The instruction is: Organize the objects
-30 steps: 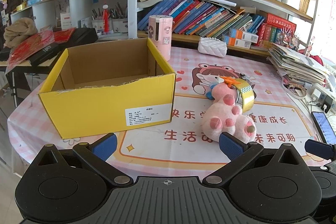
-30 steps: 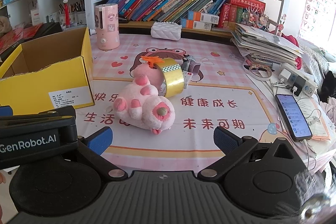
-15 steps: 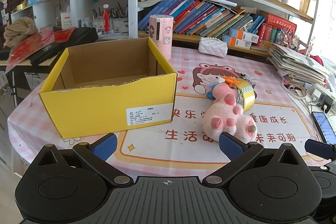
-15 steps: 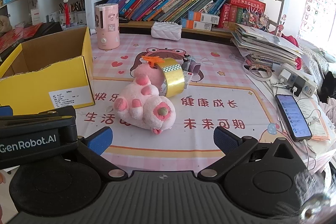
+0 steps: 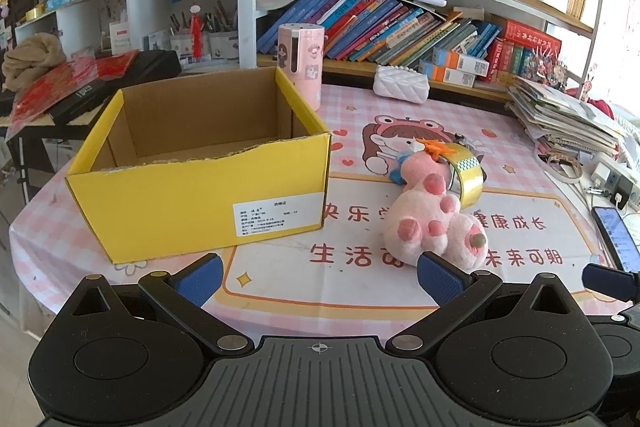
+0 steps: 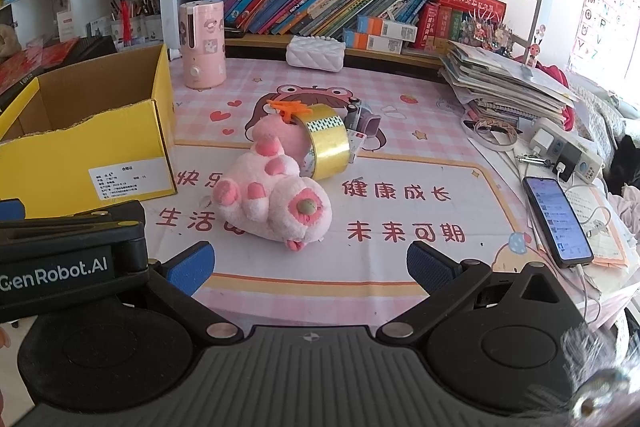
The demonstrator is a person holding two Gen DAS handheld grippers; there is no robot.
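Nearest, both grippers sit low at the near edge of the counter (image 5: 280, 267). Left gripper (image 5: 318, 277): jaws wide apart, nothing between them. Right gripper (image 6: 310, 267): jaws likewise wide apart and holding nothing. Left gripper's body shows at the lower left of the right wrist view.

Just beyond the right gripper, a pink plush toy (image 6: 276, 199) lies on the printed pink cloth, paws toward the camera. Touching its far side, a roll of gold tape (image 6: 326, 147) stands on edge, leaning against the toy. An orange clip-like piece (image 6: 286, 107) sits at the top of the roll; its exact shape is hard to make out. A small purple and grey item (image 6: 362, 123) lies just behind the tape.

Left of the toy, near but apart, a yellow cardboard box (image 5: 200, 203) stands open, flaps off, white label on its front face. No contents visible in it from either view.

Right edge: a phone (image 6: 558, 221), screen lit, cable attached, beside a stack of papers (image 6: 508, 87).

Farther back, a pink cylinder (image 6: 200, 43) and a white quilted pouch (image 6: 316, 53) stand before the bookshelf (image 6: 320, 7).
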